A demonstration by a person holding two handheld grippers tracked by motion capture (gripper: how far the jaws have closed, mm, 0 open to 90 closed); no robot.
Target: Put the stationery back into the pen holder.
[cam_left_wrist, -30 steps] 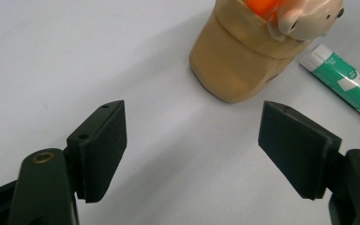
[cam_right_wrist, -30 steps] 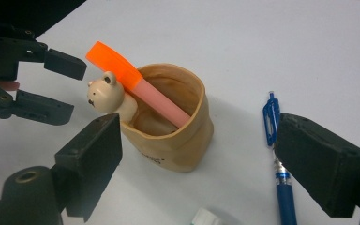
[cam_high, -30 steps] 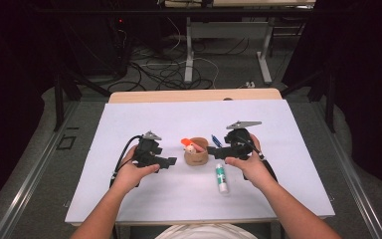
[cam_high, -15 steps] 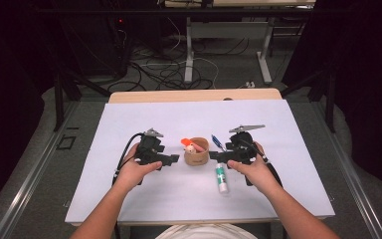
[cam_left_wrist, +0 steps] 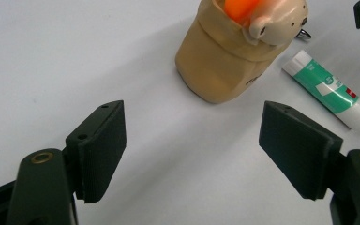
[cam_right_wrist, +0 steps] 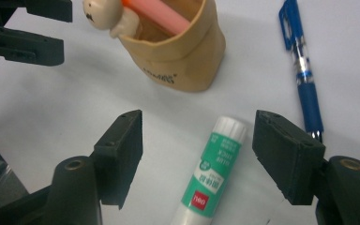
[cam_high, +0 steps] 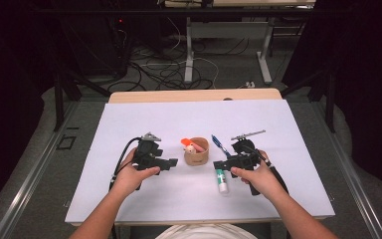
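Right gripper (cam_right_wrist: 197, 159) hovers low, jaws closing around the glue stick (cam_right_wrist: 208, 176), untouched; left gripper (cam_left_wrist: 192, 150) level, jaws released.

White table (cam_high: 129, 199) carries a tan cup (cam_high: 197, 158), glue stick (cam_high: 221, 180) and blue pen (cam_high: 219, 145)

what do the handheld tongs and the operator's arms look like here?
Both tongs, left and right, are matte black with two flat rectangular jaws; ribbed pads and brass-coloured pivot screws show up close. Each has a grey three-cornered plate on top and trails a black cable. Forearms are bare, no sleeves; a white top shows at the bottom edge.
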